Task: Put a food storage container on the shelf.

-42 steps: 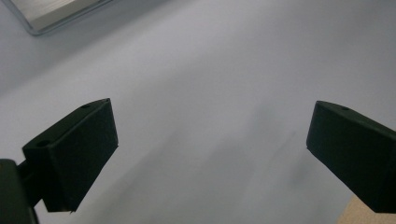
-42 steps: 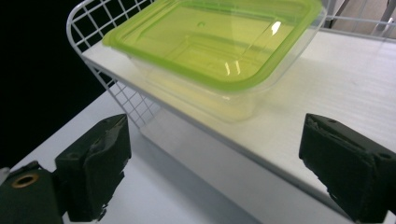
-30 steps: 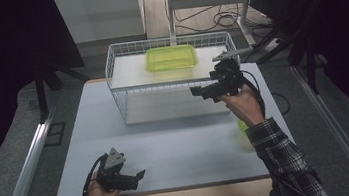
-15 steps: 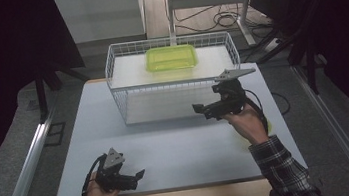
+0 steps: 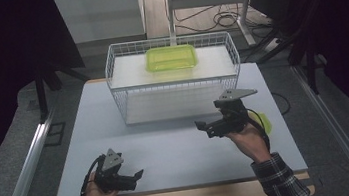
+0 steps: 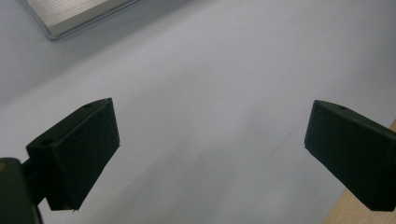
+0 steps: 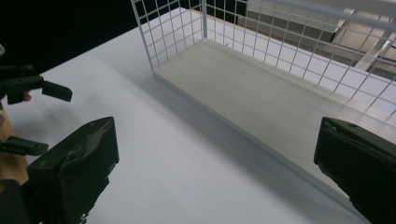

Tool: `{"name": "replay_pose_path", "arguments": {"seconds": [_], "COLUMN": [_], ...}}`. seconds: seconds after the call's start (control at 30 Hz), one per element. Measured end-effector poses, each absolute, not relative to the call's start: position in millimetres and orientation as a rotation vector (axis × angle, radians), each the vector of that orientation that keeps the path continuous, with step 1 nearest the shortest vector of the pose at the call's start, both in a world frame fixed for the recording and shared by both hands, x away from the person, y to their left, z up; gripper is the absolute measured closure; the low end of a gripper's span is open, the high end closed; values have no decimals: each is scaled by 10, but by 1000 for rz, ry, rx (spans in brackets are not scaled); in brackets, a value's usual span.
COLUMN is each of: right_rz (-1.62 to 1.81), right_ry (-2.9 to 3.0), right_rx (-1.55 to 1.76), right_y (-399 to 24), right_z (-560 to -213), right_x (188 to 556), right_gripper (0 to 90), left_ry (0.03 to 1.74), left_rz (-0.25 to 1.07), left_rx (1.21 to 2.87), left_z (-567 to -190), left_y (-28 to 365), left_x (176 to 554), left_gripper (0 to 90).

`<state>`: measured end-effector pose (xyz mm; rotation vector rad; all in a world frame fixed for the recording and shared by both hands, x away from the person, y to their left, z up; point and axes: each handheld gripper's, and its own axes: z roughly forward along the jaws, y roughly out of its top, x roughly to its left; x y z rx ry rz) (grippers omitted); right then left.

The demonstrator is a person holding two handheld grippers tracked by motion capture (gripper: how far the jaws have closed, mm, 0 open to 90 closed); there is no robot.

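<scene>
Both tongs are released and empty. The left gripper (image 5: 134, 179) sits low at lower left of the high view, jaws wide over bare table (image 6: 210, 70). The right gripper (image 5: 206, 128) is right of centre in front of the rack (image 5: 121, 92), jaws wide.

Item in hand: a yellow-green piece (image 5: 265, 122) on the table, right of the right hand and mostly hidden behind it. It appears flat and translucent, possibly a lid; the view is too poor to confirm. A matching green tray (image 5: 171, 58) sits on the rack's top shelf, upper centre.

Risks:
- The right jaws face away from the piece, so a turn could have hand or cable sweep it towards the right table edge.
- If flat, it may skid when pinched.
</scene>
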<state>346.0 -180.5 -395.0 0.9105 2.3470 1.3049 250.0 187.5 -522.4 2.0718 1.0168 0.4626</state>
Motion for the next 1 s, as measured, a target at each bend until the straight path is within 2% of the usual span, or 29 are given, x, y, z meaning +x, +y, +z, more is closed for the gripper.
{"name": "replay_pose_path", "arguments": {"seconds": [1.0], "right_rz": [1242], "right_ry": [2328], "right_rx": [973], "right_y": [-2019], "right_z": [-4658], "right_x": [3087], "right_gripper": [3], "left_ry": [983], "left_rz": [512], "left_rx": [2086], "left_z": [-5265], "left_y": [1876], "left_x": [2475], "left_gripper": [24]}}
